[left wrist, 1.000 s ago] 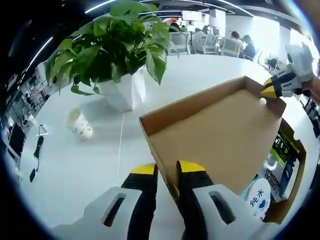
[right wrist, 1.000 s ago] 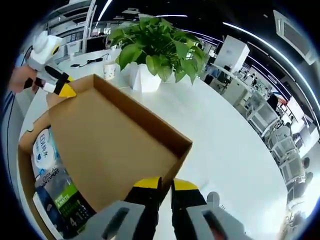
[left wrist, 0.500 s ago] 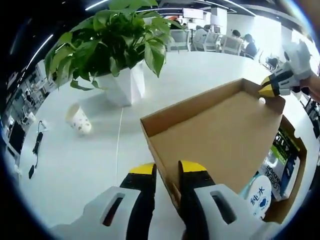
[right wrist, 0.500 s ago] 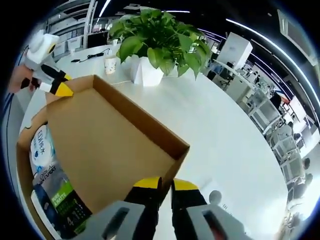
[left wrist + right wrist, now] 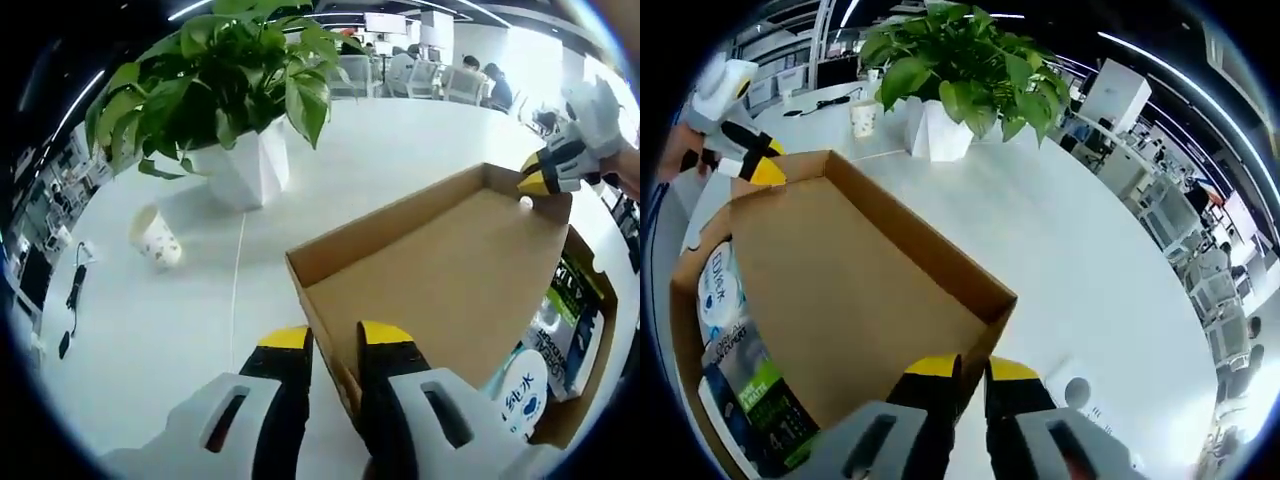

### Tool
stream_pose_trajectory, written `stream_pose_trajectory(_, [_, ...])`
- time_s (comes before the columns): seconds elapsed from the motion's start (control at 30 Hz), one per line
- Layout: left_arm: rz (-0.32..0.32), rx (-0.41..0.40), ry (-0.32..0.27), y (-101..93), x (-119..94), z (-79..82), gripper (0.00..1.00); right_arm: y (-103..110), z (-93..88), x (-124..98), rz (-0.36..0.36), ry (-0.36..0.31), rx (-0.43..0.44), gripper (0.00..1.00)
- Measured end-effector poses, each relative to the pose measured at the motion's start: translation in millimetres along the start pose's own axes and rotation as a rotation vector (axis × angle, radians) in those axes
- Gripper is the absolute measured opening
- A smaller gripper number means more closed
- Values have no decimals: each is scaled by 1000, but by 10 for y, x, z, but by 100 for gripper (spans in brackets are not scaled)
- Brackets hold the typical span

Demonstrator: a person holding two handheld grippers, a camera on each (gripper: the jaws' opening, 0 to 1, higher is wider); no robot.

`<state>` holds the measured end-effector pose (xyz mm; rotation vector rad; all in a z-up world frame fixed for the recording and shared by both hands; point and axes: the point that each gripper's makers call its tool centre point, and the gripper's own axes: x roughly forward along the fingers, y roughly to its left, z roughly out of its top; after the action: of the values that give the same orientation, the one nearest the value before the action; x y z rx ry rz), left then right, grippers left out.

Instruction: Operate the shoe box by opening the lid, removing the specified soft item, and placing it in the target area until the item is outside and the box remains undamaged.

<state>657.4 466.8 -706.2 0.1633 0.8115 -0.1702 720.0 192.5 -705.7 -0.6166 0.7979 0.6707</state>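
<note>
Both tongs clamped on raised brown cardboard lid, inside up

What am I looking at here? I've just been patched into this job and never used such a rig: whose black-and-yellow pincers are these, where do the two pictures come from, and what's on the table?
There is no robot arm. A person holds a two-jaw gripper in each hand, and a fisheye camera rides on each, so each round picture looks forward along its own jaws.

In the left gripper view, the left gripper pinches one corner of the cardboard lid. The right gripper grips the far corner. The right gripper view shows the same thing from the other side: the right gripper on its corner, the left gripper across.

The lid is lifted above the shoe box, uncovering packaged goods. Also on the white table stand a potted plant and a paper cup.
</note>
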Motion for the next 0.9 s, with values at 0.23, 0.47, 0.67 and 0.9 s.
stream_pose_trajectory(0.23, [2,4,8,32,75,24,17,39,-20,4,1,3,1,5])
stream_pose_trajectory(0.47, [-1,3,4,42,61,32,18,29,-23,15,-3,-1,-2,6])
stream_pose_trajectory(0.67, [-4,6,1,0,11,2,18,19,-22,18,-11,-3,-6,7])
stream_pose_trajectory(0.9, [-10,11,5,3,45,-25,19,1,-30,9,-13,-7,-8,8])
